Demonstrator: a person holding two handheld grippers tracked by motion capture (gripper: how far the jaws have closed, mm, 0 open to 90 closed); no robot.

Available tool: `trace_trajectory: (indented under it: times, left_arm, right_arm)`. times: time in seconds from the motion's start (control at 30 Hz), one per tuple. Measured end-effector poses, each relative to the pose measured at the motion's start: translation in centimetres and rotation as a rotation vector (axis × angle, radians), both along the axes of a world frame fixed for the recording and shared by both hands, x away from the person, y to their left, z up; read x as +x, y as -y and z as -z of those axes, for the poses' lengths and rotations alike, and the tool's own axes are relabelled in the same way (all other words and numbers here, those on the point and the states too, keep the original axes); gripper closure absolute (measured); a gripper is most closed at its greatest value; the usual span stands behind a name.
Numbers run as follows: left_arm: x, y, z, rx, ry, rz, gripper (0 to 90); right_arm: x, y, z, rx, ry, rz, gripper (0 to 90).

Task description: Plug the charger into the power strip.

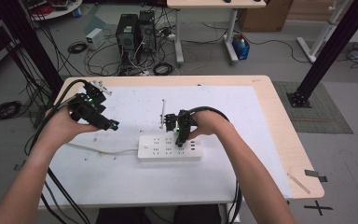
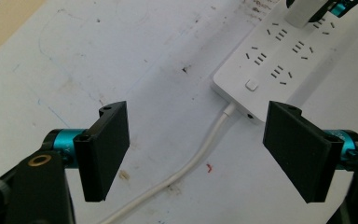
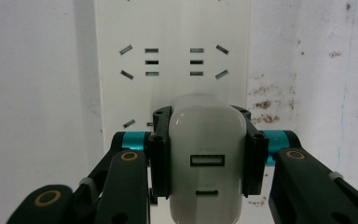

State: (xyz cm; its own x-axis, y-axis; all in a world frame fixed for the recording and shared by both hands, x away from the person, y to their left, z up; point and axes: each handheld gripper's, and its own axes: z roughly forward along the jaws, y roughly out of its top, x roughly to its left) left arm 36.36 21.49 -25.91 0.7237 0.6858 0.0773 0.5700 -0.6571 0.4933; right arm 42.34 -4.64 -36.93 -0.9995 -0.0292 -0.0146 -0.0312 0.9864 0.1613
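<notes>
Right gripper (image 3: 208, 154), jaws clamped on a white charger (image 3: 207, 158), directly above the power strip (image 1: 169, 148). Left gripper (image 2: 196, 154), jaws wide apart and empty, left of the power strip above its cable (image 2: 200, 154).

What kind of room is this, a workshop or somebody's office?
Most likely a lab or test workshop: computer towers stand on the floor among loose cables, black metal frame posts flank the table, and a power strip lies on it.
</notes>
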Motion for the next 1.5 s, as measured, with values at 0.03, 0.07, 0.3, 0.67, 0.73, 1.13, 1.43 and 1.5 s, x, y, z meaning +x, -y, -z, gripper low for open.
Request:
trace_trajectory:
  times: [0.03, 0.07, 0.3, 0.67, 0.73, 1.13, 1.43, 1.5]
  left_arm:
    - [0.0, 0.0, 0.0, -0.001, -0.002, -0.001, 22.9]
    - [0.0, -0.1, -0.1, 0.001, -0.002, -0.005, 22.9]
    - [0.1, 0.0, -0.4, 0.004, -0.002, 0.002, 22.9]
    - [0.3, -0.5, 0.1, 0.002, -0.009, 0.007, 22.9]
    - [0.3, -0.4, 0.1, 0.0, -0.007, 0.005, 22.9]
    - [0.5, 0.5, 0.0, 0.003, 0.001, 0.02, 22.9]
    - [1.0, 1.6, 0.2, -0.001, 0.003, 0.033, 22.9]
    - [1.2, 1.8, 0.2, 0.0, 0.003, 0.034, 22.9]
  right_arm:
    - [0.0, -0.1, 0.0, -0.003, -0.003, 0.001, 62.7]
    - [0.1, -0.1, 0.0, -0.006, -0.002, -0.005, 62.7]
    - [-0.1, -0.6, 0.2, -0.046, 0.014, -0.002, 56.8]
    - [0.0, -0.2, -0.8, -0.003, -0.03, 0.03, 45.4]
    - [0.1, 0.2, -1.1, 0.008, -0.037, 0.048, 43.7]
    - [-0.1, 2.1, -4.0, 0.112, -0.029, 0.177, 33.5]
    - [-0.2, 4.3, -6.2, 0.215, -0.009, 0.321, 25.5]
    - [-0.3, 5.0, -6.6, 0.238, 0.001, 0.354, 25.5]
